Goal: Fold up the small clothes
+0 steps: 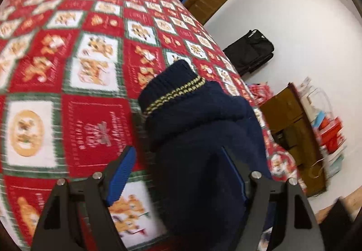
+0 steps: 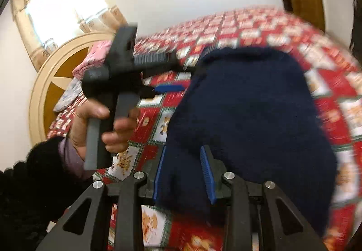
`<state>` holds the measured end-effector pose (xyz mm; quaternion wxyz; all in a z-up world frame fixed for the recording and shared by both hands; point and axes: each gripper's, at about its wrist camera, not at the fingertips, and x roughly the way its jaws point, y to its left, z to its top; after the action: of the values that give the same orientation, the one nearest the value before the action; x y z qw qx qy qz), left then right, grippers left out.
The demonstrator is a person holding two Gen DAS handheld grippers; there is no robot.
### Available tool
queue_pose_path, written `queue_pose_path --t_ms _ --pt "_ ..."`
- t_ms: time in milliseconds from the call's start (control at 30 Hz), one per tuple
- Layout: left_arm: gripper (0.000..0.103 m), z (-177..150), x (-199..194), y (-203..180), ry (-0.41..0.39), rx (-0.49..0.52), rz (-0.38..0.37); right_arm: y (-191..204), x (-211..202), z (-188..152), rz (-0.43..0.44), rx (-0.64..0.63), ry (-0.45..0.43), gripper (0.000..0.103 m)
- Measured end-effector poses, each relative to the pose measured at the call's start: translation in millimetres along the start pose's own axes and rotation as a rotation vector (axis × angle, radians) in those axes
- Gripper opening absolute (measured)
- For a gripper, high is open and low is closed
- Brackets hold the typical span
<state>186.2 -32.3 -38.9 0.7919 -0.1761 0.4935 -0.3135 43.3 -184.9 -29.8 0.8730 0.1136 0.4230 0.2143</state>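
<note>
- My right gripper (image 2: 184, 174) pinches a fold of the navy knit sweater (image 2: 248, 115) between its blue pads (image 2: 207, 174).
- My left gripper (image 1: 181, 174) stands spread wide; the sweater (image 1: 199, 129) lies against its right finger, though blur hides any contact.
- The sweater rests on the red patchwork bedspread (image 1: 67, 70).
- My left hand (image 2: 101, 126) grips its handle, gripper angled downward.

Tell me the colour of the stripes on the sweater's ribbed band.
Yellow on the navy sweater, two thin stripes; clearest in the left wrist view.
</note>
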Motion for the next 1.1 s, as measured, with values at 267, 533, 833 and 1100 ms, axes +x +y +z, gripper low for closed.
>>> queue_pose_path --t_ms 267,533,833,1100 --pt "0.044 45.1 33.4 0.9 0.031 -0.056 -0.038 -71.3 27.4 -27.5 0.198 0.223 0.082 0.0" --pt "0.031 91.7 55.1 -21.6 0.071 0.077 0.036 -71.6 31.5 -34.1 0.225 0.201 0.072 0.0" --pt "0.059 80.3 10.8 -6.7 0.099 0.2 0.069 -76.7 17.9 -32.8 0.219 0.212 0.093 0.0" --pt "0.066 43.9 8.0 20.9 0.123 0.073 -0.018 -11.6 5.7 -15.2 0.17 0.014 0.079 0.004"
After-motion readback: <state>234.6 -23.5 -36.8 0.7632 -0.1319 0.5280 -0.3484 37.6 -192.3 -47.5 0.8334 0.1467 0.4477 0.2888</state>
